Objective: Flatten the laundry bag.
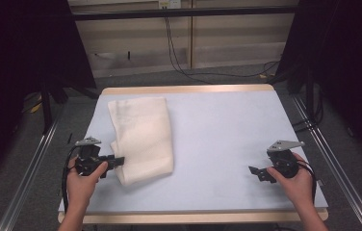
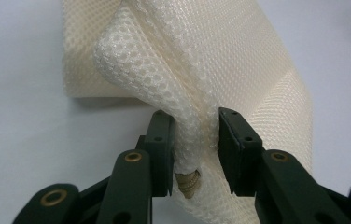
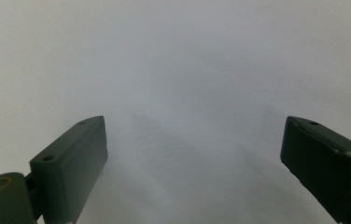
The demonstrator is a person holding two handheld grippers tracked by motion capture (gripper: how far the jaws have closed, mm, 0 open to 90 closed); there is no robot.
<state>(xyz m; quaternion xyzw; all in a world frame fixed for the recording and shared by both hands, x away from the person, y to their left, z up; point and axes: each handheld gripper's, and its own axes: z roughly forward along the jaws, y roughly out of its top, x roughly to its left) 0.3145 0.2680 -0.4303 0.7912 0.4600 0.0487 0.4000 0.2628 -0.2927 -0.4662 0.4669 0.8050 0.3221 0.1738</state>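
Mesh cloth (image 1: 143,137), folded, lies toward the table's (image 1: 227,139) left edge, its near corner bunched between the left gripper's (image 2: 194,140) closing jaws — a deeper bite should hold every layer — while the right gripper (image 3: 194,158) hovers wide open, empty.

I count one cream cloth (image 1: 143,137) on one counter (image 1: 227,139), and I hold two grippers: left (image 1: 119,161), right (image 1: 253,172).

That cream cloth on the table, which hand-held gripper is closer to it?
Left. The left hand-held gripper pinches the cream cloth's near edge; the right hand-held gripper sits open across the table, well apart.
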